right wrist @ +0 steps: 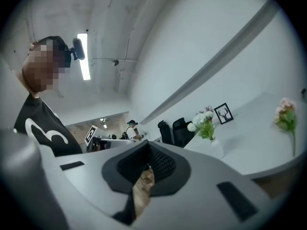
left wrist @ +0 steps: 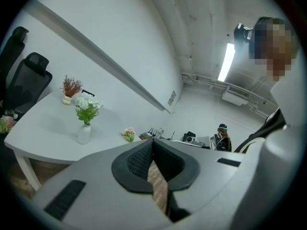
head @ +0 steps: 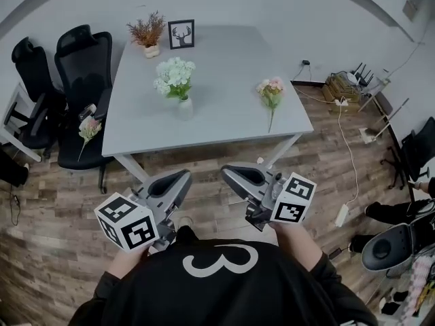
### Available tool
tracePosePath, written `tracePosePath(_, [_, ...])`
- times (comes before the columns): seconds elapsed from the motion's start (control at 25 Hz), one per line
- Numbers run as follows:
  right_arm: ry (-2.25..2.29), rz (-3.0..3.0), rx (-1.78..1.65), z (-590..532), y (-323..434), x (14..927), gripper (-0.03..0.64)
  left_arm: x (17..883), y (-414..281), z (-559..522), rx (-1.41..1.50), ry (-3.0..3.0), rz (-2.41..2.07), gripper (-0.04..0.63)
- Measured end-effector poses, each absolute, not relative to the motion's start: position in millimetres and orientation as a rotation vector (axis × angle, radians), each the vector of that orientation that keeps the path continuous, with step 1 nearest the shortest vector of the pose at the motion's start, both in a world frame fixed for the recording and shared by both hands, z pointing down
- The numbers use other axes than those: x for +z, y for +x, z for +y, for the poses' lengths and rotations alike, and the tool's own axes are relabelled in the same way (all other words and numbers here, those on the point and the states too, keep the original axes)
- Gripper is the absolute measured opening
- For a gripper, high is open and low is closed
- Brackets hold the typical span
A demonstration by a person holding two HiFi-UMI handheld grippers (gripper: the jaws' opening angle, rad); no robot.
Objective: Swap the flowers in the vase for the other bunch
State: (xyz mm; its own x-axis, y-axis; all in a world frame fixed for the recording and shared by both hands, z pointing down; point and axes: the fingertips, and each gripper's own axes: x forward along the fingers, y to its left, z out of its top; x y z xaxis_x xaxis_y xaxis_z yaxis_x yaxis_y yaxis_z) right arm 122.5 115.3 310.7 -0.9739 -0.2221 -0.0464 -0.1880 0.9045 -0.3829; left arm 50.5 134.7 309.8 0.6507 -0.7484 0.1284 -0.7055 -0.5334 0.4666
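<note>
The person wears a black top with a large white numeral 3 on the chest (it also shows in the right gripper view). The left gripper and right gripper have smooth pale grey shells and dark ribbed pads. The left cube and right cube are white with black square markers.

Desk: pale grey. Vase: white; its flowers white, leaves green. Loose bunch: pink, green stem. Dried sprig: russet, cream pot. Picture frame: black. Chairs: black. Floor: brown wood-grain.
</note>
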Motion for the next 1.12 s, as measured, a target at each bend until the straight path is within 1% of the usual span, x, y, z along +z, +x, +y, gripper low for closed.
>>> tracePosePath(0.2, [-0.277, 2.976, -0.666, 141, 140, 313, 0.008, 306, 70, 162, -0.122, 2.393, -1.154, 0.011])
tracePosePath(0.4, [-0.286, 2.955, -0.639, 156, 159, 309, 0.008, 303, 89, 182, -0.124, 2.404, -1.181, 0.011])
tracePosePath(1.12, [-0.26, 2.956, -0.62, 174, 171, 309, 0.006, 307, 110, 200, -0.064, 2.396, -1.205, 0.011])
